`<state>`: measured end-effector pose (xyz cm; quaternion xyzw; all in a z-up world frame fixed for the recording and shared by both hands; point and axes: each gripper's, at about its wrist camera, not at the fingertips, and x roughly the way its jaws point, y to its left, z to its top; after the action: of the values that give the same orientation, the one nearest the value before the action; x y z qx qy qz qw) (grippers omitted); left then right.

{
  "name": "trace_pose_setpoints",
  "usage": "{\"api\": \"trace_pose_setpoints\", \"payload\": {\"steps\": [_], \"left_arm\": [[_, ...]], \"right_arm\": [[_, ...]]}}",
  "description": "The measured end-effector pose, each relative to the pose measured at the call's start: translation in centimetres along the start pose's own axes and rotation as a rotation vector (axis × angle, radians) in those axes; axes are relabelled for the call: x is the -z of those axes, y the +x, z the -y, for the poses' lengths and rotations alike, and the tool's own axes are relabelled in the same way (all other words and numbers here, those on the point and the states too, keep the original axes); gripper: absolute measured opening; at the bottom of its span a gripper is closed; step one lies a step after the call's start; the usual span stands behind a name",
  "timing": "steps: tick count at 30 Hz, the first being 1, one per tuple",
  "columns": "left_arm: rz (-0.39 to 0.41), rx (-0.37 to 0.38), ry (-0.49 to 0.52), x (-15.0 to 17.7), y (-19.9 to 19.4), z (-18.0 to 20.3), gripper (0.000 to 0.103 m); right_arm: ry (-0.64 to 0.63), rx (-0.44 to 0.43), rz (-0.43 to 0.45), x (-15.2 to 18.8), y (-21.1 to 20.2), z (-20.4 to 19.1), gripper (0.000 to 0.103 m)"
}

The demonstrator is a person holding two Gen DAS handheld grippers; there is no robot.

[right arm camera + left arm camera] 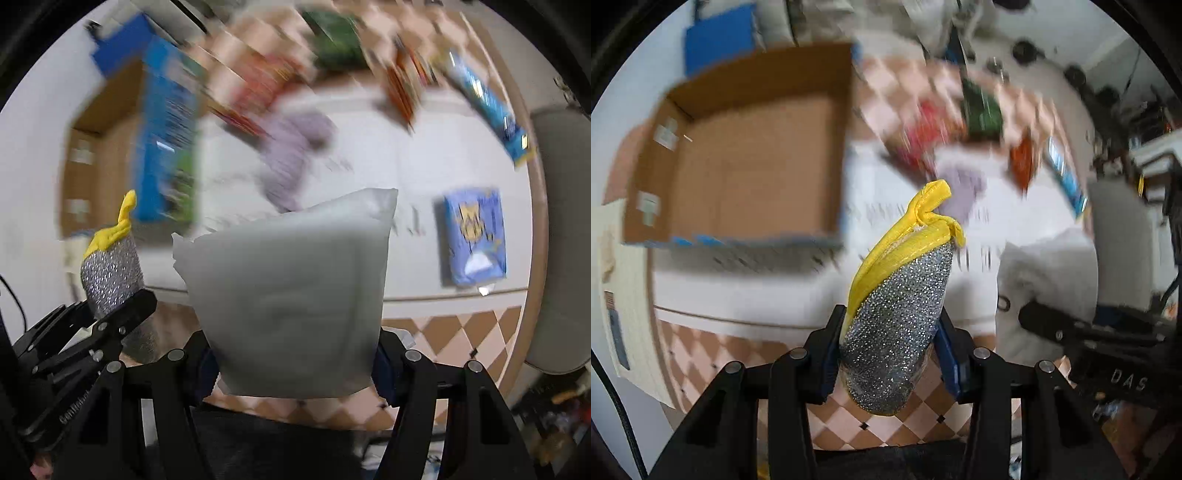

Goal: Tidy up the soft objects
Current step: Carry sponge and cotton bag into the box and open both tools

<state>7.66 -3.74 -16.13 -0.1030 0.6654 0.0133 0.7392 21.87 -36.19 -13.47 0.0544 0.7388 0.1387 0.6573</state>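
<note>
Sponge (897, 317), silver glitter w/ yellow trim, is pinched in our left gripper (892, 354) over a white mat (798, 295) on checkered floor (849, 417). Right gripper (295, 365) is clamped on a white pillow (291, 295). Cardboard box (746, 155) sits open beyond. "DAS" is legible on the right gripper's body.

Smeared by motion beyond reading: the packets (982, 110) at the far end of the bench (886, 206) and the print on the cardboard box (166, 140). Hidden behind the white pad (291, 306): most of the right fingers (384, 369). Cut off by the sparkly scourer (894, 325): inner faces of the left fingers (947, 354).
</note>
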Motion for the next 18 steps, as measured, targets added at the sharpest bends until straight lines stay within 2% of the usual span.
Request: {"api": "trace_pose_setpoints", "payload": {"steps": [1, 2, 3, 5, 7, 8, 12, 18], "left_arm": [[0.022, 0.007, -0.013, -1.2, -1.0, -1.6, 0.042], [0.045, 0.012, -0.027, -2.1, -2.7, -3.0, 0.042], [0.059, 0.015, -0.038, -3.3, -2.1, -5.1, 0.042], [0.093, 0.004, -0.067, -5.5, -3.1, -8.0, 0.042], [0.104, -0.012, -0.089, -8.9, -1.3, -10.6, 0.043], [0.098, -0.015, -0.104, -10.2, -1.0, -12.6, 0.043], [0.036, -0.011, -0.122, -14.2, 2.1, -17.6, 0.043], [-0.095, 0.031, -0.139, -19.8, 8.3, -23.4, 0.043]], "right_arm": [[-0.008, -0.018, 0.029, 0.0, -2.9, -2.0, 0.069], [-0.014, -0.037, 0.052, -0.4, -4.0, -3.3, 0.069], [-0.019, -0.052, 0.071, 0.4, -3.3, -5.3, 0.069], [-0.038, -0.075, 0.106, -0.5, -0.1, -11.9, 0.069], [-0.048, -0.076, 0.136, -1.0, 2.5, -18.0, 0.069], [-0.049, -0.073, 0.146, -2.0, 3.1, -19.8, 0.069], [-0.031, -0.027, 0.149, -5.6, 9.6, -30.1, 0.069], [0.016, 0.038, 0.084, -10.3, 18.6, -35.7, 0.069]]}}
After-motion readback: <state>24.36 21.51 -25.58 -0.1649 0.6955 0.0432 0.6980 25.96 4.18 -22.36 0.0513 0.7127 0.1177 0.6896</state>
